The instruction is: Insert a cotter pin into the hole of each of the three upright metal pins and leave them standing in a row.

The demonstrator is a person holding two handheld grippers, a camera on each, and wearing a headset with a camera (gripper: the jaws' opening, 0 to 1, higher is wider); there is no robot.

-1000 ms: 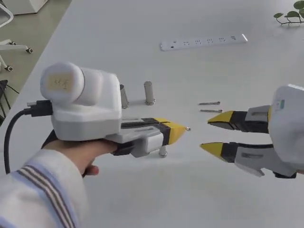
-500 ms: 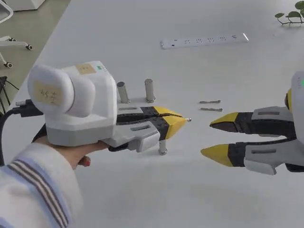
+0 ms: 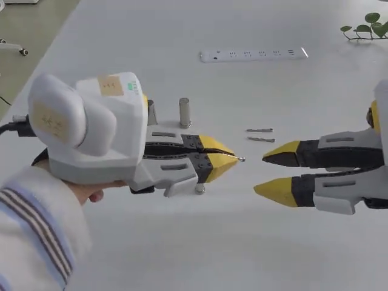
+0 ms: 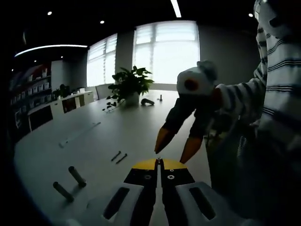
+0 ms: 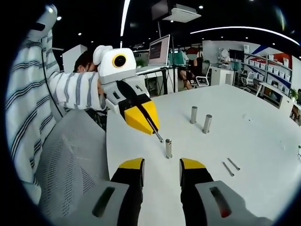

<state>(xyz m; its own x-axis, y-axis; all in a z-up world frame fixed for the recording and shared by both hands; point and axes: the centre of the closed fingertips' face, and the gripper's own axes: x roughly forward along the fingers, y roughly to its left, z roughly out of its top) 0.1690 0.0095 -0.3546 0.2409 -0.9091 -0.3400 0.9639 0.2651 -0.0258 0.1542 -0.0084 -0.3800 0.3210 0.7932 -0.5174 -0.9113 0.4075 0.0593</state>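
- Near pin (image 3: pixel 199 188): upright on the table, half hidden beneath left gripper (image 3: pixel 233 159); a sideways nudge would topple it.
- Left gripper: clamped on cotter (image 3: pixel 240 159) by its tail, in mid-air; cotter may swivel and miss the hole.
- Right gripper (image 3: pixel 262 173): jaws apart, empty, just ahead; could clip the cotter.
- Far pins (image 3: pixel 185 113), upright; spare cotters (image 3: pixel 259 130), flat nearby: a careless sweep scatters both.

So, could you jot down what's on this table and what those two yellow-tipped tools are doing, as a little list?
left gripper: shut on a cotter pin, end poking past the tips
right gripper: open, empty, pointing at the left one
upright metal pins: three standing, two farther back, one near the grippers
loose cotter pins: two lying on the table
beyond: power strip
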